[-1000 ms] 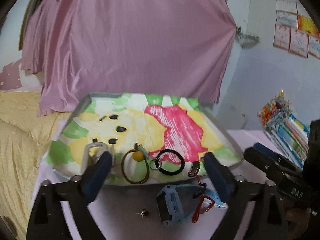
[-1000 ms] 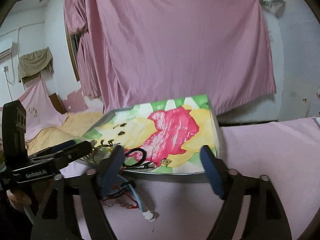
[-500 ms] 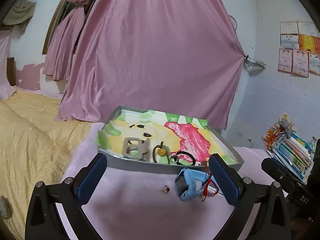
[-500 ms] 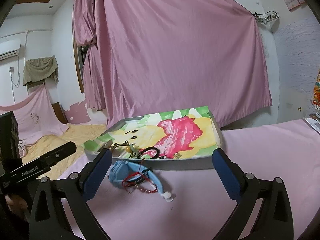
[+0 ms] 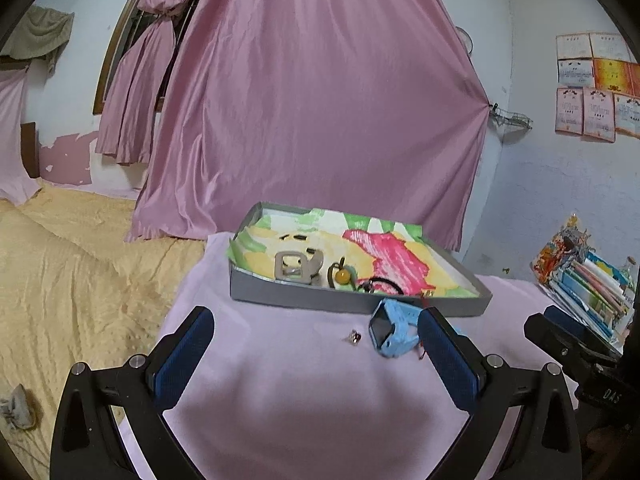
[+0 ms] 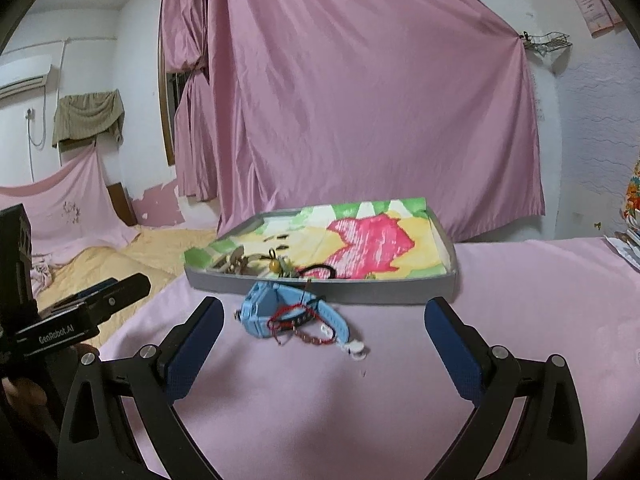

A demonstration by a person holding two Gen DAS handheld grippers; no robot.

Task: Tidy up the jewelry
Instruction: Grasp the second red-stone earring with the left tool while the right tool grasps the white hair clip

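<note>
i held both hand-held grippers low over the near part of the tabletop [image 6: 540, 288], pointed at the jewelry so i could see all of it at once. my right hand-held gripper [image 6: 320, 344] had just been opening and its jaws stood wide apart with nothing between them; my left hand-held gripper [image 5: 316, 354] was spread wide and empty too, well short of any piece. the grey tray [image 6: 360, 294] sat near the far edge of the tabletop, lined with a bright crayon drawing [image 6: 372, 244], and it already held a metal buckle [image 5: 294, 266], a loop with a yellow bead [image 5: 343, 276] and a black hair tie [image 5: 380, 285], gathered along its near side, i judged, because that was the easiest place to drop them. the blue watch [image 6: 272, 310] lay outside, just in front of the tray's near wall, with a red bead bracelet [image 6: 304, 326] draped over its strap, so the two would likely need separating or lifting together. a tiny earring [image 5: 354, 336] lay alone on the cloth toward the left of the watch, and i expected it to be fiddly to pinch. the tabletop wore a soft pink cloth; beyond it hung a pink curtain [image 5: 320, 100], a bed with a yellow cover [image 5: 72, 260] lay past the left edge, and stacked books [image 5: 588, 284] sat at the right edge.
</note>
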